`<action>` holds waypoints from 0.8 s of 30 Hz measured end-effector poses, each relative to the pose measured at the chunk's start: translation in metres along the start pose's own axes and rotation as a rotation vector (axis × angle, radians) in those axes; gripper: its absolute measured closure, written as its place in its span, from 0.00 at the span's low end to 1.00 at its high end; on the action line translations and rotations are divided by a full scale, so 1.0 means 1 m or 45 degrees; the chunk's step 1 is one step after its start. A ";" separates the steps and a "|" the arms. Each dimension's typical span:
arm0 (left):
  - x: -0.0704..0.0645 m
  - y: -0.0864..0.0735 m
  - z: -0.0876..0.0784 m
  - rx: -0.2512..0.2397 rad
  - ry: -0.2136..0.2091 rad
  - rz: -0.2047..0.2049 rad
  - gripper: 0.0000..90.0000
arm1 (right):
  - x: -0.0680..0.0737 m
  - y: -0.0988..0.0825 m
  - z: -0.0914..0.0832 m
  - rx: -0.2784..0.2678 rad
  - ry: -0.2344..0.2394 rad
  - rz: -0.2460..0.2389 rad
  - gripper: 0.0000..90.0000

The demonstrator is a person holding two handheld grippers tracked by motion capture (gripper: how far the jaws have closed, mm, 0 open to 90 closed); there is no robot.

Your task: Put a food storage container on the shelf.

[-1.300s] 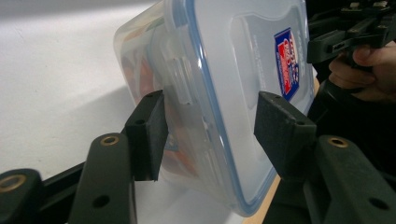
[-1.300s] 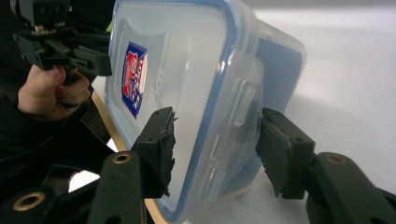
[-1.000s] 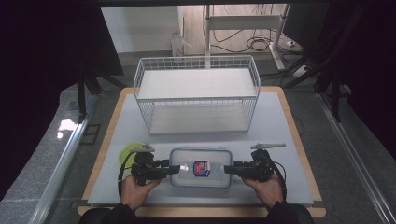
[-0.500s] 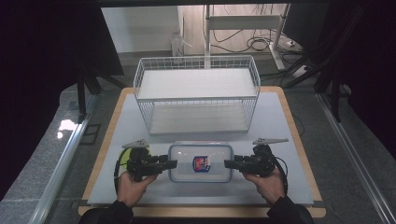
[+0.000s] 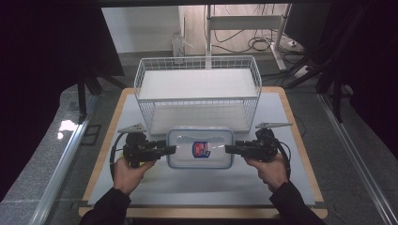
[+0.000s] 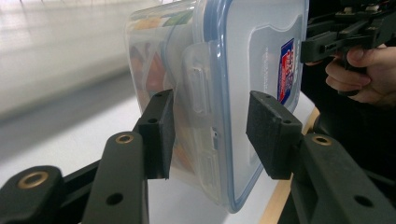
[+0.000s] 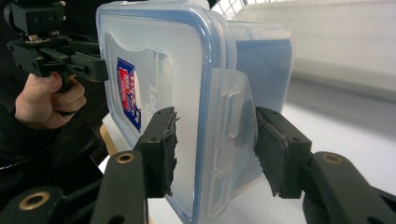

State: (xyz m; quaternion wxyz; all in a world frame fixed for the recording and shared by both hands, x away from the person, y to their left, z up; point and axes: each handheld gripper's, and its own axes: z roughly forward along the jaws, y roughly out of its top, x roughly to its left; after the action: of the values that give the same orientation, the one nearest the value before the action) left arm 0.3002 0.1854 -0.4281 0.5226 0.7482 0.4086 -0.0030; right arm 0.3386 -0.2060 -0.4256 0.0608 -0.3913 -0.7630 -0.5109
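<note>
A clear plastic container [image 5: 200, 147] with a blue-sealed lid and a red-and-blue label hangs above the table, held by its two short ends. My left gripper [image 5: 172, 149] is shut on the left end. Its jaws have just been closing, with the clip flap and lid edge [image 6: 219, 93] between the pads of the left gripper [image 6: 210, 135]. My right gripper [image 5: 227, 149] is shut on the right end. In the right gripper view, the right gripper [image 7: 212, 149] clamps the clip flap of the container [image 7: 187, 93]. Coloured food shows through the wall.
A white wire basket [image 5: 197, 58] stands just behind the container at the back of the table. The pale mat [image 5: 197, 187] in front of the container is bare. Both hands come in from the near table edge. Dark frames flank the table.
Both grippers have risen with the container between them, and it now sits higher and closer to the basket. One second ago it lay low on the mat.
</note>
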 end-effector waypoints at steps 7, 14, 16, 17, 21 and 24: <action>-0.002 0.027 -0.005 -0.032 0.005 0.033 0.59 | 0.004 0.025 -0.008 -0.034 -0.004 -0.035 0.56; 0.001 0.046 -0.007 -0.038 0.002 0.043 0.59 | 0.003 0.048 -0.012 -0.057 -0.007 -0.043 0.56; 0.002 0.054 -0.009 -0.049 -0.002 0.041 0.59 | 0.003 0.054 -0.012 -0.063 -0.007 -0.047 0.56; 0.003 0.058 -0.009 -0.050 -0.003 0.042 0.59 | 0.003 0.058 -0.013 -0.064 -0.007 -0.049 0.56; 0.006 0.070 -0.012 -0.060 -0.013 0.044 0.59 | 0.005 0.072 -0.015 -0.073 -0.013 -0.057 0.56; 0.008 0.079 -0.013 -0.066 -0.022 0.044 0.59 | 0.005 0.081 -0.016 -0.076 -0.017 -0.062 0.56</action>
State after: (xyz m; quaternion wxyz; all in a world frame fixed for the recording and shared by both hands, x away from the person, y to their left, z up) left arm 0.3487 0.1909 -0.3647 0.5452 0.7414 0.3910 0.0101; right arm 0.3839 -0.2023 -0.3560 0.0314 -0.3776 -0.7570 -0.5323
